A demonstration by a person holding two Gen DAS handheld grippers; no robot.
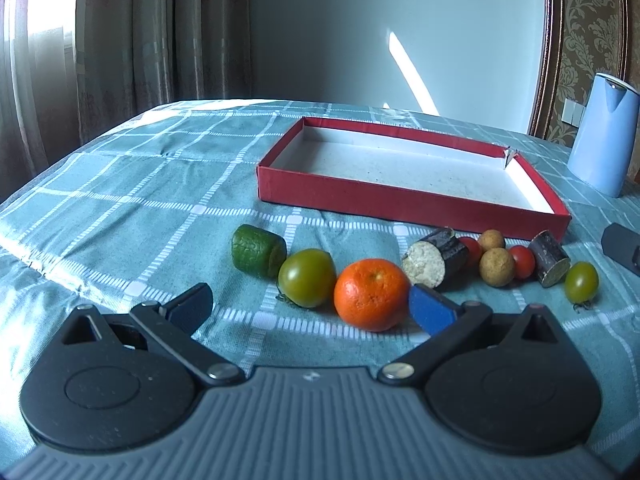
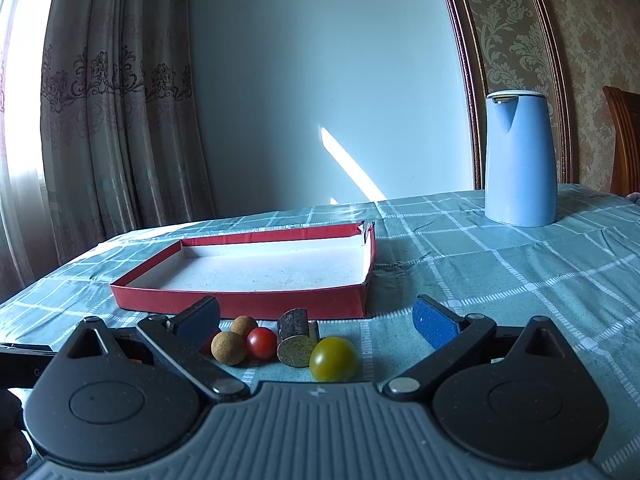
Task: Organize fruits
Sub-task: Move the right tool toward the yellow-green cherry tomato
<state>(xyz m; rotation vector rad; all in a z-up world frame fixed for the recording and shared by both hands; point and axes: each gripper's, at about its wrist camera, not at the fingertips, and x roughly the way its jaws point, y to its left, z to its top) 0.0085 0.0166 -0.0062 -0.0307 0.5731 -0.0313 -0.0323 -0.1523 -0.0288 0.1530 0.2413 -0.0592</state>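
Note:
An empty red box [image 1: 404, 200] with a white floor lies on the checked cloth; it also shows in the right wrist view [image 2: 240, 302]. In front of it lies a row of fruit: a green cut piece [image 1: 256, 250], a green tomato [image 1: 307, 278], an orange [image 1: 372, 294], a dark cut stalk [image 1: 434, 258], two brown round fruits [image 1: 496, 266], red tomatoes [image 1: 522, 262], a second dark piece [image 1: 550, 258] and a small green tomato [image 1: 582, 282]. My left gripper [image 1: 312, 308] is open, with the orange and green tomato between its fingers. My right gripper [image 2: 318, 320] is open around the small green tomato [image 2: 333, 359], dark piece [image 2: 295, 342], red tomato [image 2: 261, 343] and brown fruits [image 2: 229, 348].
A light blue kettle [image 2: 520, 160] stands at the back right of the table, also in the left wrist view [image 1: 604, 136]. Curtains hang at the left, a pale wall behind. A wooden chair [image 2: 624, 140] is at the far right.

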